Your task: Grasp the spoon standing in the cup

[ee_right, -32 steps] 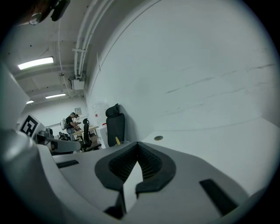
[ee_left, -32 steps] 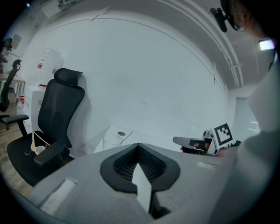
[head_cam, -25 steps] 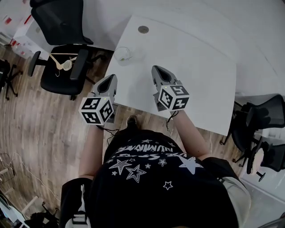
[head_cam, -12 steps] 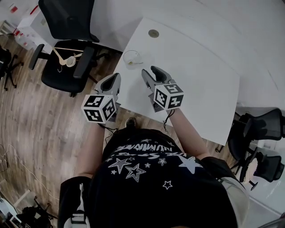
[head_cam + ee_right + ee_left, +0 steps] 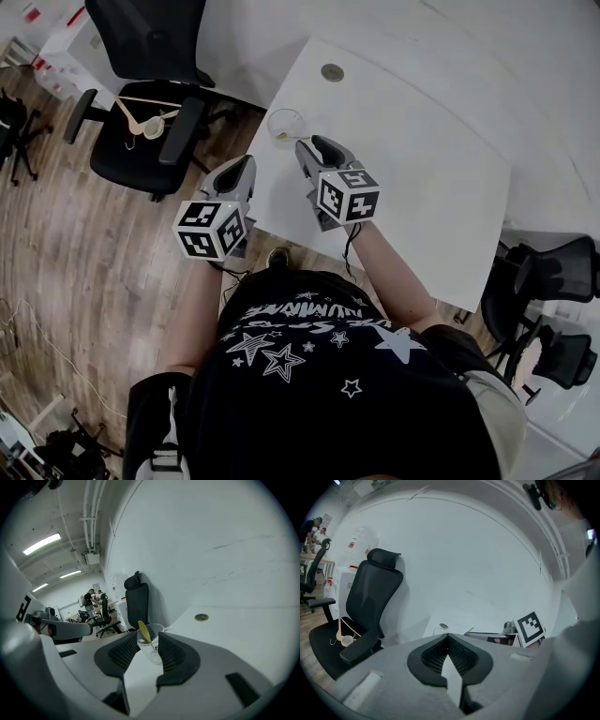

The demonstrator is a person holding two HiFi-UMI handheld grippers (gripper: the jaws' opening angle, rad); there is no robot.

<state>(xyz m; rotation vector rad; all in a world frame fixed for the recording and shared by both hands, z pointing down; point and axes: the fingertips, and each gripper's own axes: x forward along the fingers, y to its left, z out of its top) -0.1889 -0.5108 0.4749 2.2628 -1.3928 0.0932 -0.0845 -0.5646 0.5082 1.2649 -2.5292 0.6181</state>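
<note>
White table [image 5: 422,159], seen from above. Black chair [image 5: 141,112] stands beside its corner. R gripper [image 5: 312,143] over table: jaws spread, just narrowed a little, pinching nothing. L gripper [image 5: 244,167] at table edge: jaws pressed together, empty. Clear cup [image 5: 286,124] stands near table corner, framed btw. R jaws, untouched. Yellow spoon [image 5: 144,631] stands tilted inside cup.

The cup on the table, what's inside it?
A yellow spoon leans inside the clear cup. The right gripper, jaws open and just closing slightly with nothing between them yet, covers the cup's sides. Whether there is any drink can't be told.
</note>
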